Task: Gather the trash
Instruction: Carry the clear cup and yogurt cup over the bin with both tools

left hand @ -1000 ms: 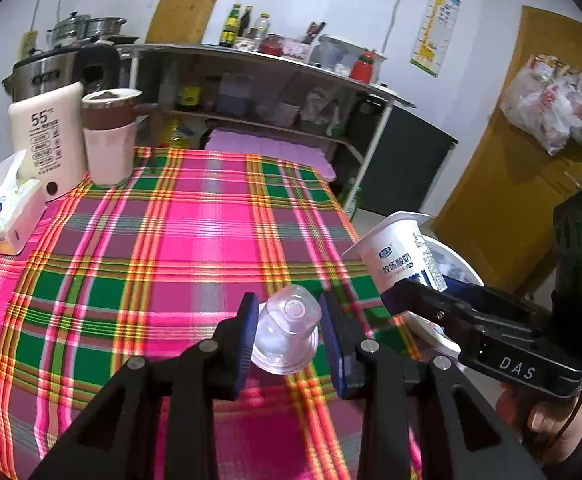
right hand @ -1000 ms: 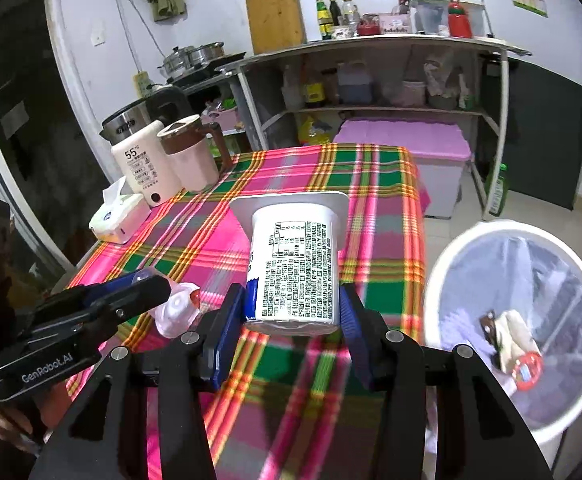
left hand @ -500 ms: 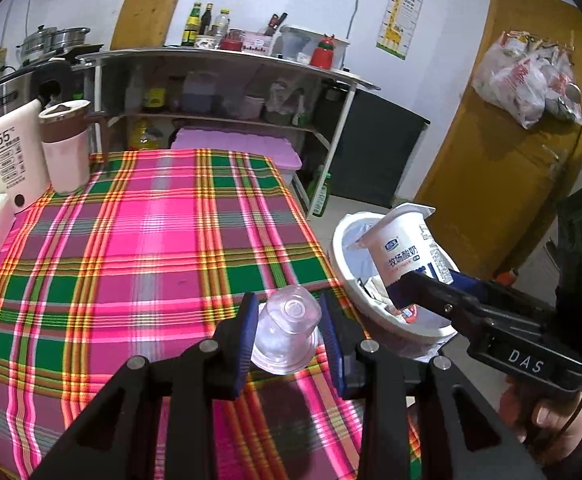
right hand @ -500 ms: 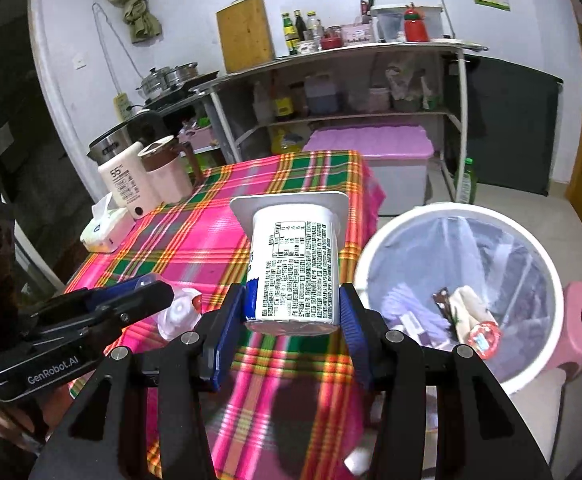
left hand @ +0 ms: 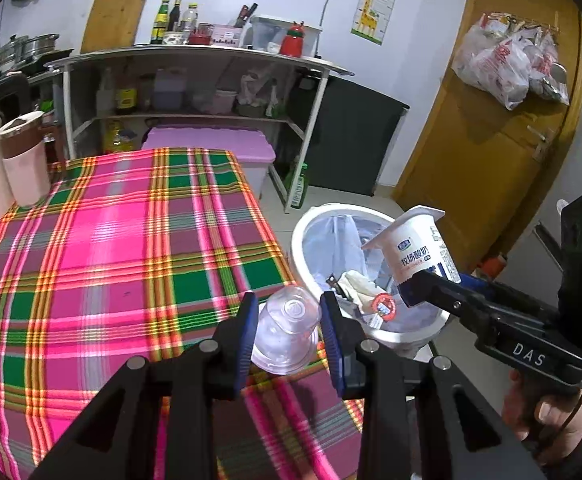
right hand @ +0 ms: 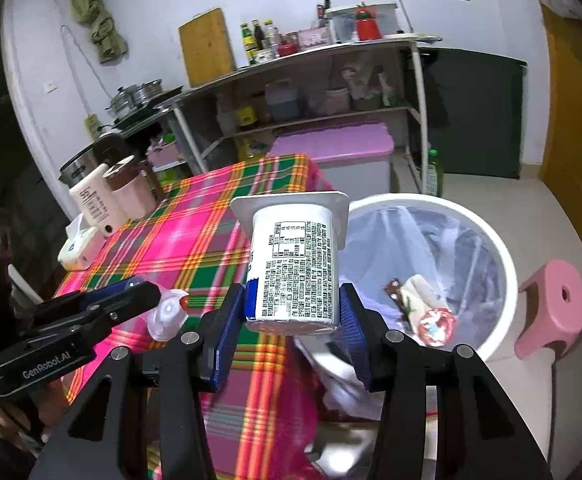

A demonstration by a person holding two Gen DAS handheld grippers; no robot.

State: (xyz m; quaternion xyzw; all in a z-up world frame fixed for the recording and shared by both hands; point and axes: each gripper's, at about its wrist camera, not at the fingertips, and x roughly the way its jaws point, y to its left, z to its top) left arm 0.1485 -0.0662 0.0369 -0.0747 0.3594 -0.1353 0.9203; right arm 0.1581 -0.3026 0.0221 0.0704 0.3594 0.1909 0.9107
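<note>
— What do we hold on the left?
— Our left gripper [left hand: 289,326] clamps a clear plastic cup [left hand: 287,328] over the desk [left hand: 111,248] edge.
— And right?
— Our right gripper [right hand: 291,322] grips a yogurt cup [right hand: 295,264] beside the trash bin [right hand: 503,264].

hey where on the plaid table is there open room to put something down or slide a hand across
The middle of the plaid tablecloth is bare, from the pink mug and white box at the far left corner across to the edge by the trash bin. It is crowded at that far left corner, with the tissue pack, and at the near edge around the left gripper.
</note>
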